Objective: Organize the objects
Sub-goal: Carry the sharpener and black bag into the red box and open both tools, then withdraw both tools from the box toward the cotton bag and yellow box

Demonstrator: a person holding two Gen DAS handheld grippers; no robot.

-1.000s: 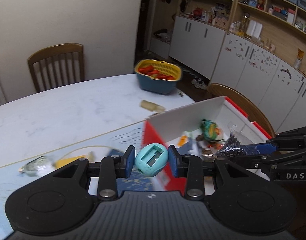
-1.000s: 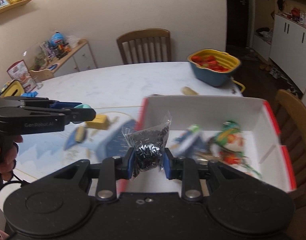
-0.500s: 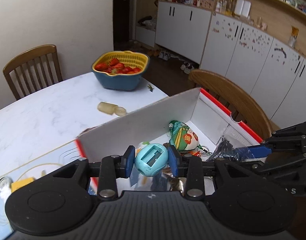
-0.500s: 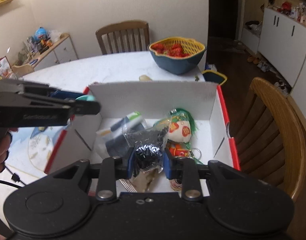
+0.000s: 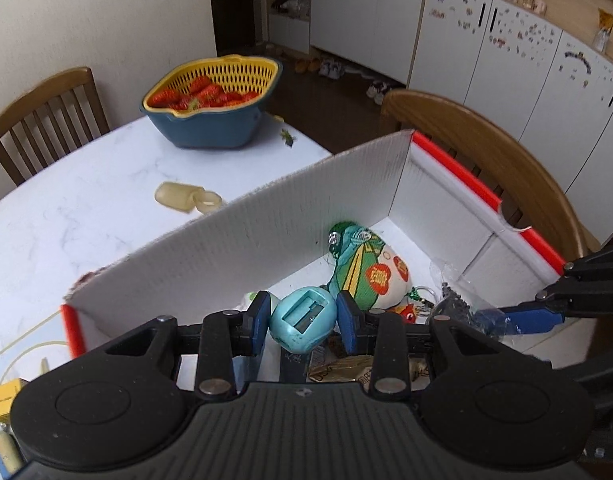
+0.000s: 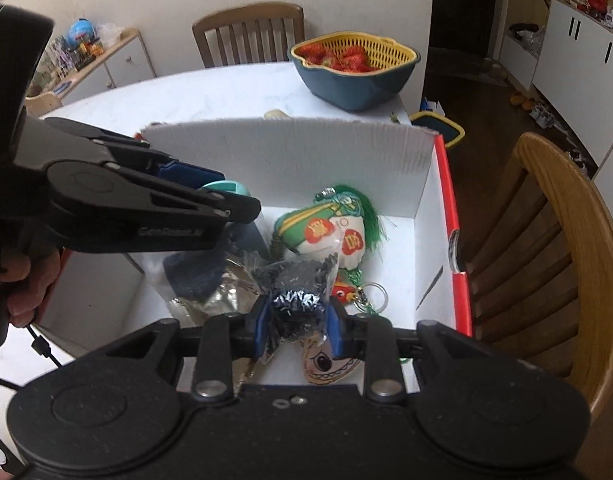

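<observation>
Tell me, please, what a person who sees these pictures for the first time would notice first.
Probably the white cardboard box with red edges in the middle, with a green and white plush charm lying inside. Above it, the left gripper clamps a pale blue egg-shaped sharpener, and the right gripper clamps a clear bag of dark beads. Behind the box, on the marble table, stands a blue and yellow basket of strawberries.

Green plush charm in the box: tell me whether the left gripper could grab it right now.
Probably not yet. The left gripper is shut on the teal sharpener, so it must drop that first; otherwise the green plush charm lies uncovered just ahead.
</observation>
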